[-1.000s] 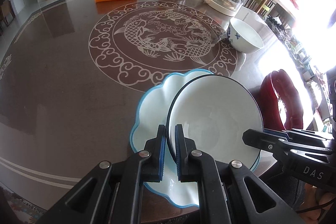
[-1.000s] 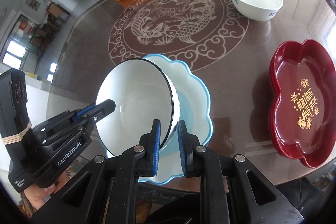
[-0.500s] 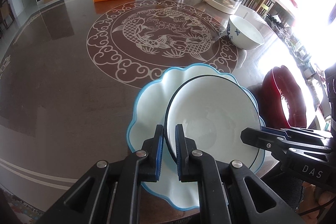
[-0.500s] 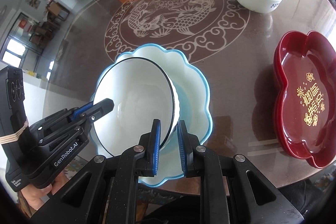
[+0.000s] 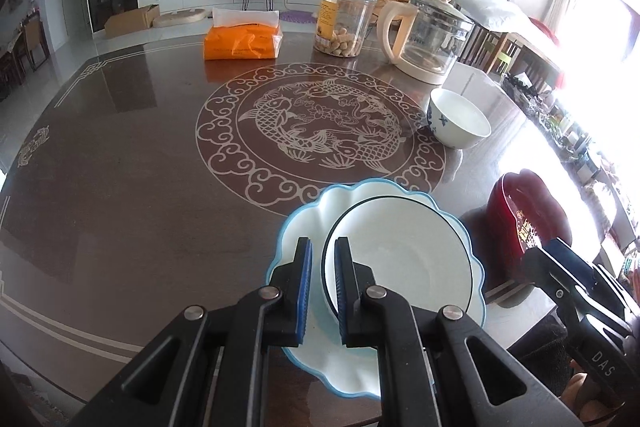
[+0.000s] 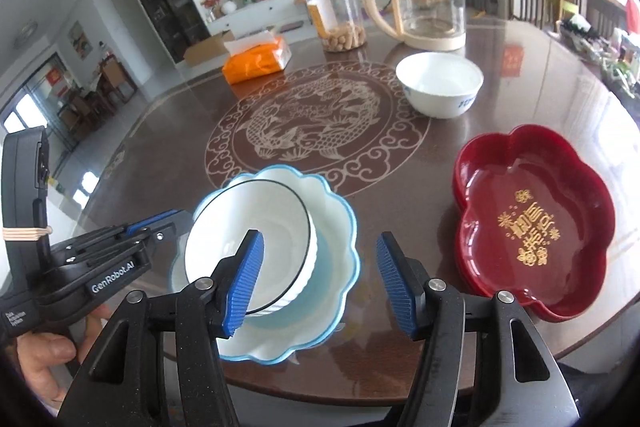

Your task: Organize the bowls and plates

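A white bowl with a thin black rim (image 5: 400, 259) (image 6: 248, 227) sits tilted on a white scalloped plate with a blue edge (image 5: 312, 223) (image 6: 336, 227) near the table's front edge. My left gripper (image 5: 320, 291) (image 6: 178, 221) is shut on the bowl's left rim. My right gripper (image 6: 320, 283) (image 5: 548, 253) has its jaws opening; the bowl's right rim lies between its fingers, and the pads do not touch it. A red flower-shaped plate with gold characters (image 6: 536, 219) (image 5: 520, 219) lies to the right. Farther back stands a white bowl with blue marks (image 6: 440, 83) (image 5: 460, 119).
At the far side of the round dark table (image 5: 120, 187) stand a glass kettle (image 5: 428, 35), a clear jar of snacks (image 5: 346, 23) and an orange tissue pack (image 5: 242, 43). A hand (image 6: 44, 351) holds the left gripper at the lower left.
My right gripper has opened and let go of the bowl's rim. Both views have tipped up and drawn back a little. The left gripper still holds the bowl.
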### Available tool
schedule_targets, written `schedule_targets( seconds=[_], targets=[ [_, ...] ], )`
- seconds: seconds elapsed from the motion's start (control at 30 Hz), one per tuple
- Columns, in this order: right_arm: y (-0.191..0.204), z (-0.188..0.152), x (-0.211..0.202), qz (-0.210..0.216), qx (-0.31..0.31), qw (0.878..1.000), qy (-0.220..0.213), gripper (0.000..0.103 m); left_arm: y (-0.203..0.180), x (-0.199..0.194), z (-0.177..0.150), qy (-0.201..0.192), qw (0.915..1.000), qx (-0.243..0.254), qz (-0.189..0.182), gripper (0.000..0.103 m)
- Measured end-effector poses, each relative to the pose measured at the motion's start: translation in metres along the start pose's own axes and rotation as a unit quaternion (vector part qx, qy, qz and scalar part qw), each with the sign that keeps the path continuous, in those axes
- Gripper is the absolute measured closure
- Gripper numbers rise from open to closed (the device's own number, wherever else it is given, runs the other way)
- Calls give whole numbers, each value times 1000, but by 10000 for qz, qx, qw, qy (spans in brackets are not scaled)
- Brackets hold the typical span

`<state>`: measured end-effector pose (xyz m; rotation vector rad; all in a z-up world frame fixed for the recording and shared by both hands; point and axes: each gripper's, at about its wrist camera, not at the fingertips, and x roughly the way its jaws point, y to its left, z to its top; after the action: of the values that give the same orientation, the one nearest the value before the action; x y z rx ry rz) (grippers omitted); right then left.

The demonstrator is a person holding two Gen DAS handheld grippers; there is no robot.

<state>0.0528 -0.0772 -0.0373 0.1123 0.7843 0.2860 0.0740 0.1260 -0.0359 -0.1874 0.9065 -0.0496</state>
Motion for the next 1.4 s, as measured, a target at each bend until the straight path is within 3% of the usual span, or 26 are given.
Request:
schedule_targets(
  seconds=[0.07,0.17,0.23,0.3,0.4,0.6,0.67,0.73,0.9,1.1,1.27,1.4],
  targets=[
    [-4,-11,-13,-389,21,9984,-420,37,0,-7,2,-123,9999,-56,34,93],
    [-7,-19,-26,-633,-65,9949,-781,37,0,-10,7,-161,9998,-127,36,87],
    [-5,-20,-31,-785,-189,9922,-955,37,0,-11,10,-201,9996,-189,42,74],
    [-4,-20,-35,-852,-251,9900,-1094,37,2,-16,11,-340,9988,-329,84,33],
    [-2,-21,-33,-879,-296,9893,-1123,37,4,-24,13,-599,9969,-409,291,21],
    [1,-29,-30,-902,-379,9889,-1122,36,16,-36,21,-878,9931,-428,646,13],
    [3,-31,-34,-936,-422,9869,-1245,36,19,-38,22,-957,9914,-361,816,13],
    [5,-33,-36,-986,-478,9854,-1303,28,21,-39,22,-1019,9903,-262,911,13],
    [10,-34,-36,-1044,-595,9840,-1316,28,22,-39,21,-1020,9887,-44,1100,13],
    [8,-36,-40,-1033,-556,9835,-1374,28,32,-33,21,-613,9950,-473,633,13],
    [8,-36,-40,-1030,-552,9832,-1405,28,32,-25,19,-390,9957,-316,784,13],
    [9,-37,-42,-1036,-581,9824,-1443,28,37,-29,18,-449,9958,-388,701,13]
  ],
)
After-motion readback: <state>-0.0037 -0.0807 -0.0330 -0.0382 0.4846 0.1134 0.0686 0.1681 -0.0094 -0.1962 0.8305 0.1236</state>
